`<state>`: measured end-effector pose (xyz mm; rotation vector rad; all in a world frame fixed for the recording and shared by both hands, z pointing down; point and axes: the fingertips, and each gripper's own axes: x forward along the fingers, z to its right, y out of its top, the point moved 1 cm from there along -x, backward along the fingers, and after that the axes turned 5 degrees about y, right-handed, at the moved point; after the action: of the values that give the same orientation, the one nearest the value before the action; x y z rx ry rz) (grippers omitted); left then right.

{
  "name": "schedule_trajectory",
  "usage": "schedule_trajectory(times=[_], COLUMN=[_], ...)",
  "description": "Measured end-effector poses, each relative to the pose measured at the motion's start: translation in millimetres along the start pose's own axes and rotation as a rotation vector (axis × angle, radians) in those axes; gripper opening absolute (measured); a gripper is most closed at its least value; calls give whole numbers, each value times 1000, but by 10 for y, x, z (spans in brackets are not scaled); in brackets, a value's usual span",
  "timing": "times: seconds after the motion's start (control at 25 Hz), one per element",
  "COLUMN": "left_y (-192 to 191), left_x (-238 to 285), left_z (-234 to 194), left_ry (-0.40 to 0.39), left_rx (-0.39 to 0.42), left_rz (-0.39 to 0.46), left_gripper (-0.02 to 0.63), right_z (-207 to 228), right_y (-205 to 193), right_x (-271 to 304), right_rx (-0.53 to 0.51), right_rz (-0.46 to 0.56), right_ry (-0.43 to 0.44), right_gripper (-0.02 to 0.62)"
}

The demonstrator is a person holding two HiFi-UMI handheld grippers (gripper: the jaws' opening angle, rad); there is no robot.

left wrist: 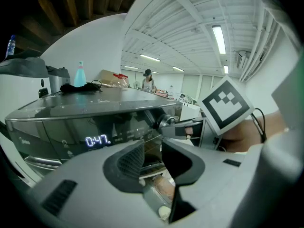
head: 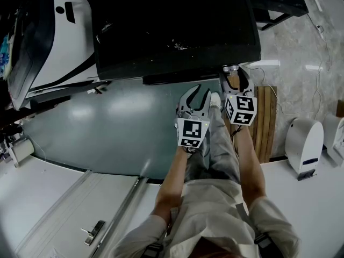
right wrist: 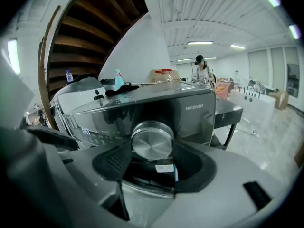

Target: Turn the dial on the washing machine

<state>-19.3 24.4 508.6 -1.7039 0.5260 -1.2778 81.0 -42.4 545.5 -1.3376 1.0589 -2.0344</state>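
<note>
The dark washing machine (head: 177,26) fills the top of the head view, its front panel facing me. Its round silver dial (right wrist: 152,139) sits at the panel's right end, and both pads of my right gripper (right wrist: 153,156) lie against its sides. In the head view the right gripper (head: 234,80) reaches the dial (head: 230,69) at the machine's front right corner. My left gripper (head: 194,100) hangs just left of it, short of the panel, jaws apart with nothing between them. The left gripper view shows the lit display (left wrist: 97,140) and the dial (left wrist: 166,121).
A white washing machine (head: 54,36) stands to the left. A wooden pallet (head: 266,122) and white units (head: 303,144) lie at the right on the floor. A blue bottle (left wrist: 80,75) and a dark cloth (left wrist: 78,87) rest on the machine's top. A person (right wrist: 202,70) stands far behind.
</note>
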Motion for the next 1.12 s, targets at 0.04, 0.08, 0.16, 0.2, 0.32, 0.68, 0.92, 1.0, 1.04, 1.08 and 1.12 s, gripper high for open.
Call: schedule_trajectory(times=[0.04,0.08,0.16,0.2,0.32,0.68,0.92,1.0,1.04,1.08,1.12], left_y=[-3,-5,-7,-6,-2,-16,-10,-12,-14,-16,-16], left_x=[-1,-1,0,0,-2,0,-7,-5,-6,-6,-6], left_z=[-5,-11,-23,-27,-25,-1,-12,-11,-9,-5,-1], left_ry=[1,2,5,6,5,3,5,5,5,5,5], left_rx=[0,0,-1,-2,-4,-5,-7,-8,-8,-8,-8], left_rz=[0,-1,-1,0,1,-1,1,1,1,0,0], left_gripper=[120,121,120,120,120,120,120,120,120,120,120], right_z=[4,9,16,19,26,57,64,65,65,66,69], right_y=[-2,-5,-10,-11,-17,-35,-33,-32,-33,-34,-34], right_x=[1,3,5,4,1,4,2,4,4,3,2], right_rx=[28,56,111,138,210,411,528,558,572,586,601], right_rz=[7,13,23,28,43,90,121,129,132,136,139], right_ry=[12,25,50,63,92,173,217,229,235,241,247], right_gripper=[273,273,272,272,272,272,272,270,272,272,272])
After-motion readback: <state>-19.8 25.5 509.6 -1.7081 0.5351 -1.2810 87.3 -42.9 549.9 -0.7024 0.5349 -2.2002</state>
